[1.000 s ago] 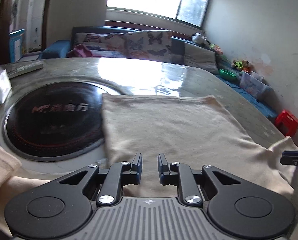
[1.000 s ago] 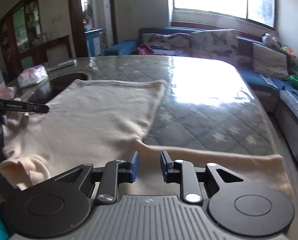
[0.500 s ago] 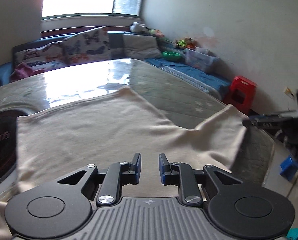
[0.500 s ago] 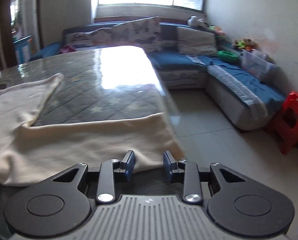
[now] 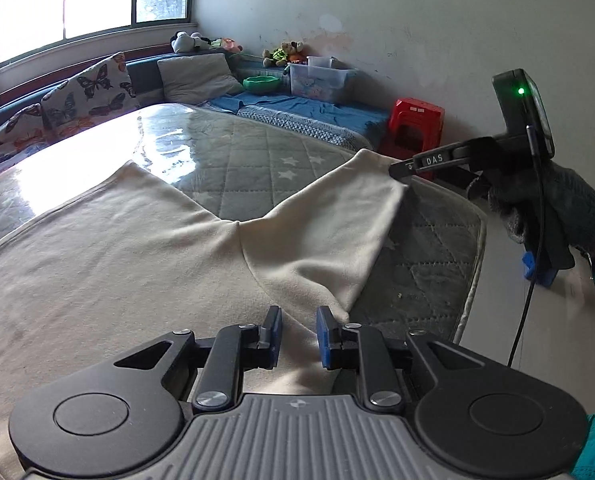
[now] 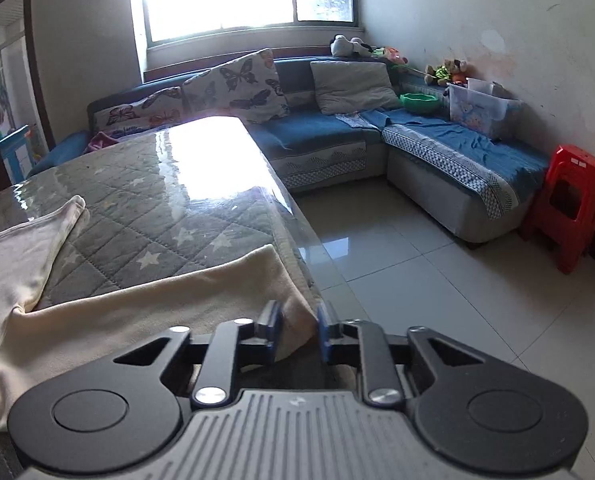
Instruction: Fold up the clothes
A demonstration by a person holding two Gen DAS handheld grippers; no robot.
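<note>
Two grippers parted: left gripper (image 5: 298, 331) over cream fleece garment (image 5: 117, 264), right gripper (image 6: 297, 330) straddling its sleeve cuff (image 6: 293, 312). Spread flat on grey quilted star-patterned table (image 5: 237, 152). Sleeve stretched toward table's edge

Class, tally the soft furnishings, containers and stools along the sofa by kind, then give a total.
Butterfly-print cushions: 2
Plain grey cushion: 1
Green plastic basin: 1
Clear plastic storage box: 1
Red plastic stools, stacked: count unclear, tallied as 1
Total: 6
</note>
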